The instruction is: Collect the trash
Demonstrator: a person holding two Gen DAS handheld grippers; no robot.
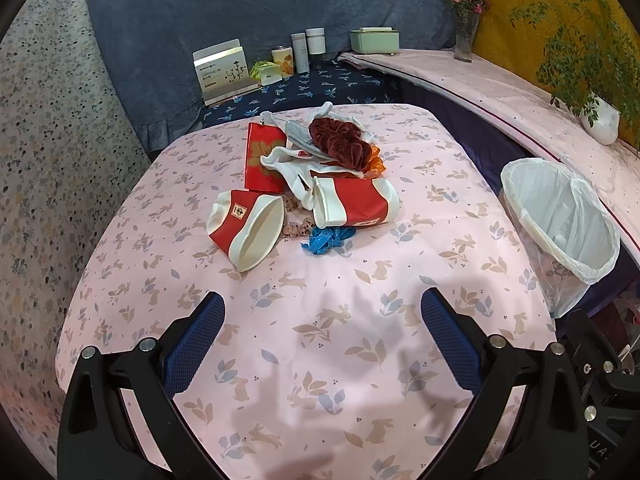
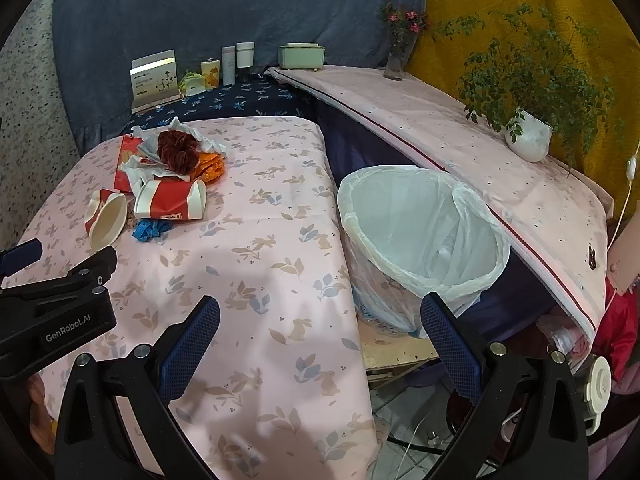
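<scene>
Pink cloth printed with rabbits and leaves covers the table (image 1: 320, 340), the largest surface in both views. A second, paler cloth covers the long shelf (image 2: 460, 148) running along the right side, against blue and yellow wall hangings.

Bin (image 2: 416, 240): white, lined with a clear plastic bag, standing off the table's right edge, between table and shelf. It leans towards the camera; its inside shows only the liner.

Trash pile: grouped on the far left part of the table, well apart from the bin. It comprises a flat red packet (image 1: 262, 158); a red and white paper cup (image 1: 354, 200) lying on its side; a second crushed paper cup (image 1: 244, 230) on its side, nearest the camera; a dark red scrunchie (image 1: 340, 146) on top of white crumpled wrappers (image 1: 292, 164); an orange wrapper (image 2: 210, 166) just beside the scrunchie; and a blue plastic scrap (image 1: 326, 238) touching the front of the upright-printed cup.

Background items, on the dark blue cloth behind the table: a white card box (image 1: 222, 72), small jars and bottles, a green lidded box (image 1: 374, 40). On the shelf: a glass vase of pink flowers (image 2: 400, 44) and a potted plant (image 2: 528, 136).

Left gripper (image 1: 322, 320): blue-padded fingers spread wide, grasping nothing, held above bare cloth short of the pile.

Right gripper (image 2: 320, 322): fingers likewise spread wide and empty, held over the table's right edge, with the bin just beyond its right finger.
</scene>
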